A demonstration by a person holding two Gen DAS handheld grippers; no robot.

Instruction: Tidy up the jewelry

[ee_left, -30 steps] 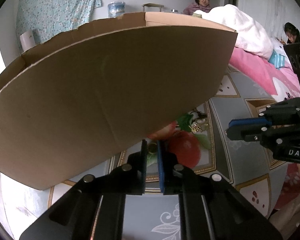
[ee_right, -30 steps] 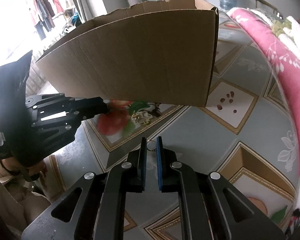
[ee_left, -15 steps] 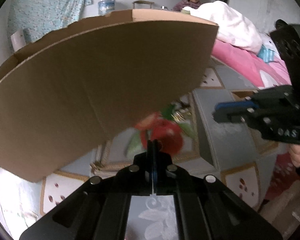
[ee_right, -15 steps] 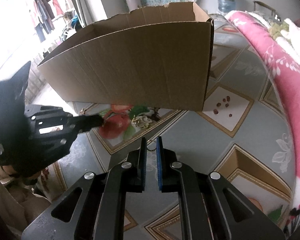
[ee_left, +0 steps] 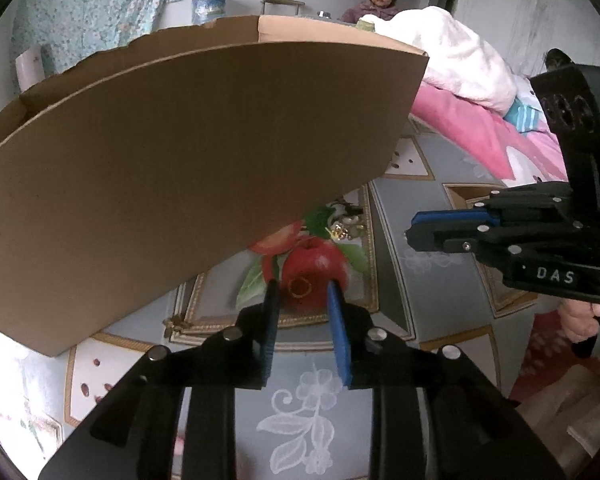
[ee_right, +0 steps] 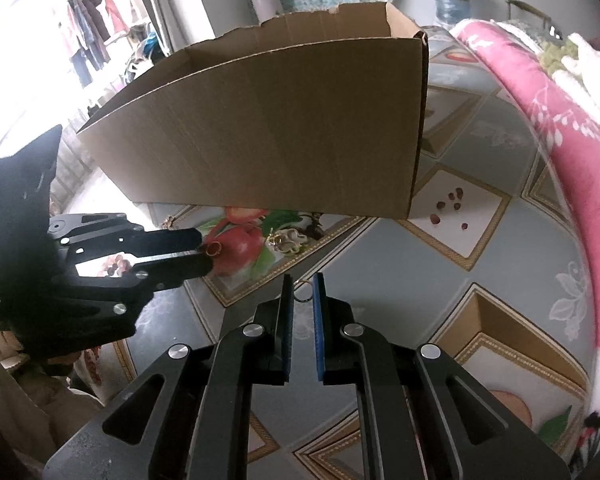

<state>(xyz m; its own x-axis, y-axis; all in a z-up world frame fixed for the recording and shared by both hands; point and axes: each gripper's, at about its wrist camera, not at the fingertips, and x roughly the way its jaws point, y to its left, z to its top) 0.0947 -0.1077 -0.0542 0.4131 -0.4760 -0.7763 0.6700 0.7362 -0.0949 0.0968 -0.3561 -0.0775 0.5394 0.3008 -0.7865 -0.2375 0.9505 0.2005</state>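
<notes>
The left hand-held gripper (ee_left: 302, 298) was shut and is now opening around a gold ring (ee_left: 300, 287) near the cardboard box (ee_left: 180, 168). The right hand-held gripper (ee_right: 302, 294) clamps a thin ring (ee_right: 302, 297). A jewelry cluster (ee_right: 286, 239) lies beside the box, unsorted.

The tall brown cardboard box (ee_left: 180, 168) hides its own inside and the patterned vinyl-covered worktop (ee_left: 400, 208) behind it. The small gold jewelry cluster (ee_left: 344, 231) at its foot is too small to sort into pieces. Both views crop the claw bodies.
</notes>
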